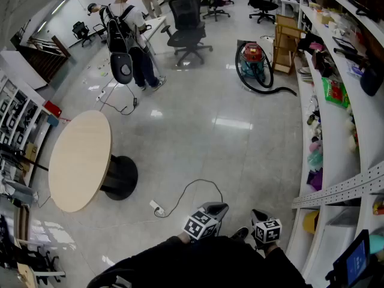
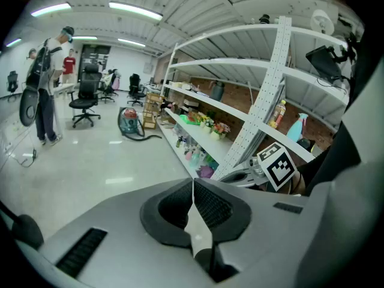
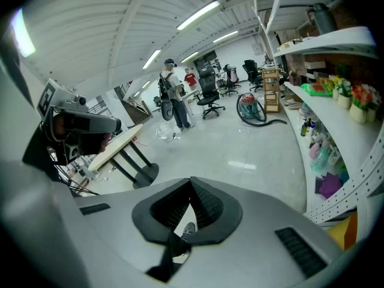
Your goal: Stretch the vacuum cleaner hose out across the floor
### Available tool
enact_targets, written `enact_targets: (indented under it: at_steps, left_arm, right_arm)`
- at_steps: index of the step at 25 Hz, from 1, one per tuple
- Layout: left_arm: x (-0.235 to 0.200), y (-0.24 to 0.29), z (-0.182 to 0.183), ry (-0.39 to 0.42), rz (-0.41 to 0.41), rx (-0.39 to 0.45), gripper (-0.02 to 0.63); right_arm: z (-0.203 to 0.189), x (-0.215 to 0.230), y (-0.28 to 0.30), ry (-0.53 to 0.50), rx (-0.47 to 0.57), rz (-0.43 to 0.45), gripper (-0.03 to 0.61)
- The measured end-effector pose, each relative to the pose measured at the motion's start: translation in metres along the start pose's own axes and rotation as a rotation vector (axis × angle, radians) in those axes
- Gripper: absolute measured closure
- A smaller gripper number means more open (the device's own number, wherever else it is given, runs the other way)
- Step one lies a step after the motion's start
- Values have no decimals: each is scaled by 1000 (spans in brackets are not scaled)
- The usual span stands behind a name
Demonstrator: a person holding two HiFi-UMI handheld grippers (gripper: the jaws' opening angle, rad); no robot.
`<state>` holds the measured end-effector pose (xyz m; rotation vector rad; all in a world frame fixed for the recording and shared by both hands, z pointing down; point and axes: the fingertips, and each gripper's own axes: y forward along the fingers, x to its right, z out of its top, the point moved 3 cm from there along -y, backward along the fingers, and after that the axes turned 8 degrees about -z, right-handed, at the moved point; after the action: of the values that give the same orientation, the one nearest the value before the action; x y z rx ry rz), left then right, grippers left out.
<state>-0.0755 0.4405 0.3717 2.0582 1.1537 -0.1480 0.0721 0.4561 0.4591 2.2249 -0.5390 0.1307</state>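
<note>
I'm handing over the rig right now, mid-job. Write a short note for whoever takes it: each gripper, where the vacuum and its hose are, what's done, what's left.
Grippers: the left gripper has its jaws shut on nothing and is held low near the body. The right gripper is the same, shut and empty.
Things: the vacuum cleaner stands far across the floor, beside the shelving. Its hose loops around it, one end trailing toward the shelves.
Done: nothing; the hose is untouched.
Left: walk over, grip the hose end, pull it out across the floor.

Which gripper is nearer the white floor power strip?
The left gripper: the power strip lies just beside it; the right gripper is farther off.
</note>
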Motion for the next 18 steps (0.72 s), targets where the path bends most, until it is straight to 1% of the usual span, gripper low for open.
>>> enact_targets:
  at_steps: [3, 6, 9, 11, 14, 16, 18]
  left_arm:
    - [-49, -35, -13, -61, 39, 15, 589]
    - [-92, -70, -24, -108, 60, 55, 589]
    - [-124, -101, -23, -106, 51, 96, 589]
    - [-143, -114, -24, -107, 32, 110, 589]
    - [-157, -121, -27, -123, -9, 102, 589]
    - [-158, -114, -31, -116, -43, 75, 589]
    - [-159, -103, -32, -108, -63, 49, 589]
  right_arm:
    - [12, -33, 30, -27, -6, -1, 565]
    - [24, -73, 49, -47, -21, -2, 565]
    - [42, -111, 63, -73, -29, -17, 565]
    - [56, -131, 69, -89, -31, -43, 565]
    - [72, -149, 72, -87, -4, -90, 565]
    - [76, -150, 71, -72, 15, -113, 564]
    - [76, -142, 72, -54, 10, -125, 563]
